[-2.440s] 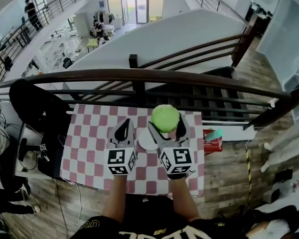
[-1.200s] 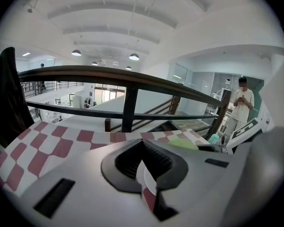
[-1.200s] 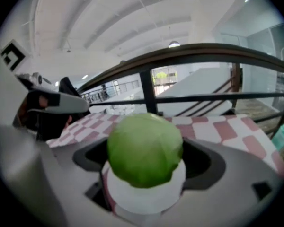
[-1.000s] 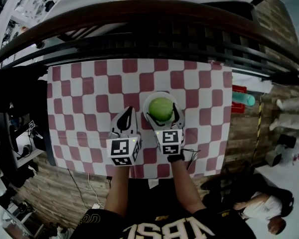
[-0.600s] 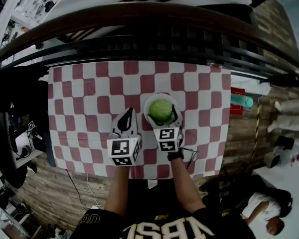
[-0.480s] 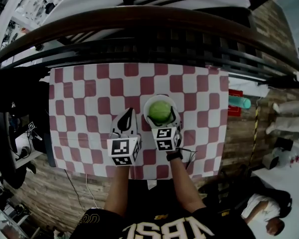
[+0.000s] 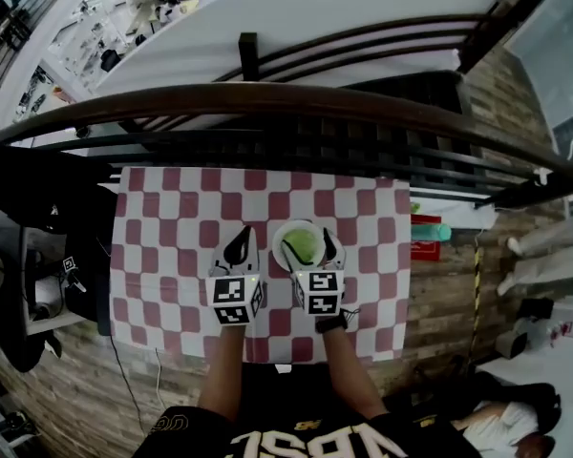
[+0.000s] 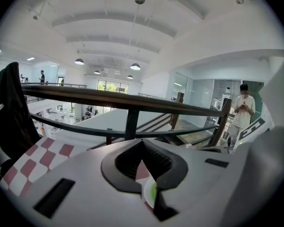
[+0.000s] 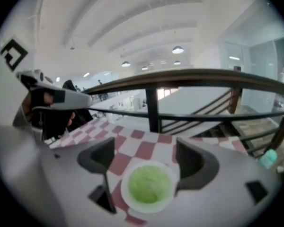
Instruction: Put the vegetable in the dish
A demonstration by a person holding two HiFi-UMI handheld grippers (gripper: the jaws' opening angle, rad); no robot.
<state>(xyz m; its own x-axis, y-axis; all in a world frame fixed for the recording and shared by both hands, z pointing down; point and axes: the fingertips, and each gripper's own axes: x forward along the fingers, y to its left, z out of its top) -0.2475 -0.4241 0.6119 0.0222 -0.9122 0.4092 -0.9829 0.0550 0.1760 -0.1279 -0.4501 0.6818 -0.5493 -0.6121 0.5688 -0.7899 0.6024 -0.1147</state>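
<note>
Green vegetable (image 9: 147,183) sits in the white dish (image 9: 125,200) at 12 o'clock, so the task seems done. The right gripper's (image 9: 146,159) wide fingers are closing, flanking the dish untouched; the left gripper's (image 7: 239,243) fingers are pinched together, empty.

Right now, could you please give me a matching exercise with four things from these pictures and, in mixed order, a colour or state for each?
Things:
1. vegetable
2. dish
3. left gripper
4. tablecloth

Colour or state:
a. red and white checks
b. white
c. green
d. shut, holding nothing

Pairs: 1-c, 2-b, 3-d, 4-a
</note>
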